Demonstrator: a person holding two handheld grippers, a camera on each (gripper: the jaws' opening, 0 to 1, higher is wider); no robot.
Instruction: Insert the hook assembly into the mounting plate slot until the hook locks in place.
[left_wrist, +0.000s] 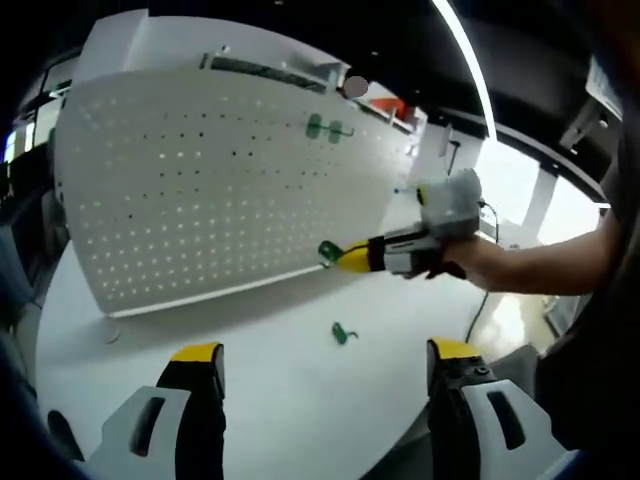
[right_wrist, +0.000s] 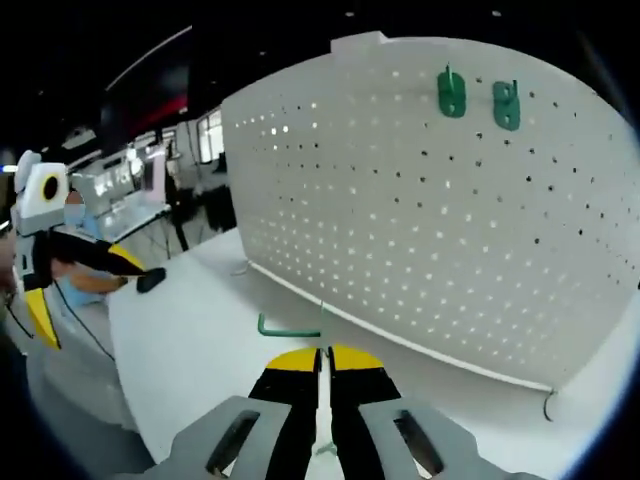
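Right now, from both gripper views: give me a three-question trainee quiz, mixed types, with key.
1. True or false: the right gripper is shut on a green hook.
2. How many green hooks already hang on the pegboard? A) none B) two C) four
3. Fill in: a spare green hook lies on the white ____, between the open left gripper and the pegboard.

Key: 1 true; 2 B (hung hooks); 3 table.

Matt white pegboard (right_wrist: 420, 220) — perforated, smooth
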